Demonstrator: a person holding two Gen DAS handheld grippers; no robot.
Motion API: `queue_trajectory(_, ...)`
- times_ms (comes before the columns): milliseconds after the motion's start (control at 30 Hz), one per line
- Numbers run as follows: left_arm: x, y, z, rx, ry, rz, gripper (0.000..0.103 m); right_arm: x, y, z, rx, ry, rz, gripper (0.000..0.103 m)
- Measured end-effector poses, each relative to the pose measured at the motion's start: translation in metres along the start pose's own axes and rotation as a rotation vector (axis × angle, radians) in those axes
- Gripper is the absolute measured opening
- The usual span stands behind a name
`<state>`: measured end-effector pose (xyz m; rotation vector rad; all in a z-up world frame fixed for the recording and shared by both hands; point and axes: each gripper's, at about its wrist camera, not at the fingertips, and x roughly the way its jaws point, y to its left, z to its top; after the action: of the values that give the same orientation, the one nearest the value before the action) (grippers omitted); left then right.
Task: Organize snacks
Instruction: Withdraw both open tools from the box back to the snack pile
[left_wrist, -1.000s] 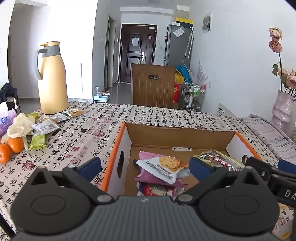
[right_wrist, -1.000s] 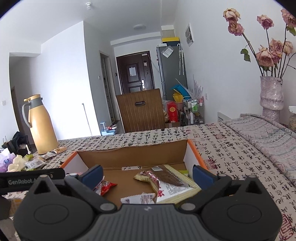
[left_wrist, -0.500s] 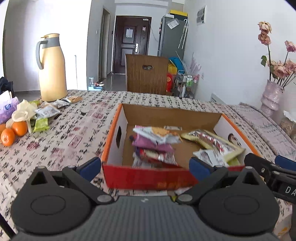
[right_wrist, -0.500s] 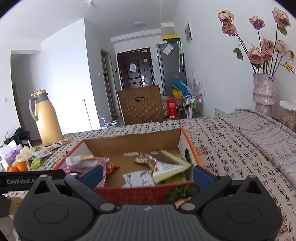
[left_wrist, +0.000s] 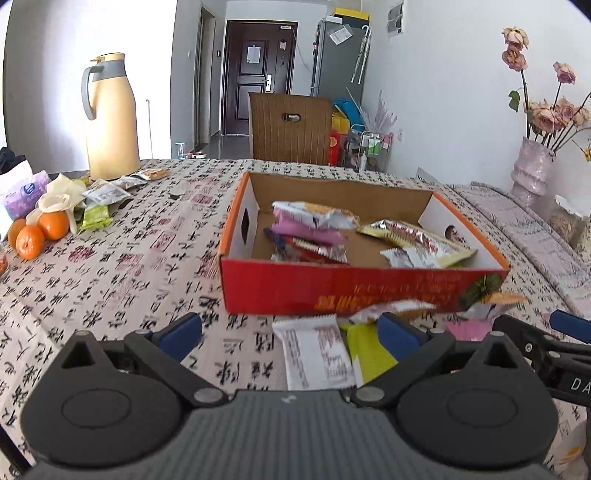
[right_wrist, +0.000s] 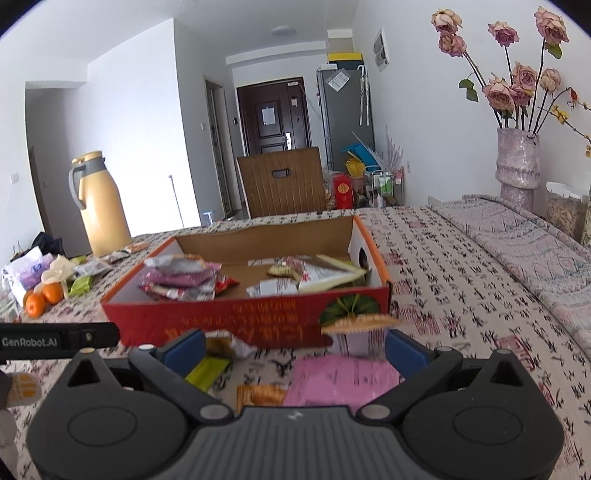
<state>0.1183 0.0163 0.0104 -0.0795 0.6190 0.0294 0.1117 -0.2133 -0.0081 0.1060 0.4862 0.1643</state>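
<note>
Hovering both grippers just in front of the shallow red-and-orange cardboard box (left_wrist: 354, 284), we seem to be between picks: the left gripper (left_wrist: 290, 330) and right gripper (right_wrist: 293, 349) both sit wide open with nothing in them. The box already has a bunch of snack packets inside, stacked left and right. Loose ones lie on the calligraphy-print tablecloth (left_wrist: 122, 266) right by its near wall: a white wrapper with red print (left_wrist: 317, 354) and a yellow-green packet (left_wrist: 369, 352) under the left, a flat pink packet (right_wrist: 340, 376) under the right. Probably the next move is dropping onto one of these, closing on an edge, and lifting it over the wall.
</note>
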Motion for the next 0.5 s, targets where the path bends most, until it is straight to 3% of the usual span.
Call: queue_trajectory(500, -0.005, 0.013, -0.032, 0.012, 0.058, 0.000, 0.103, -0.009, -0.014, -0.037, -0.010, 0.102, -0.031, 0.103)
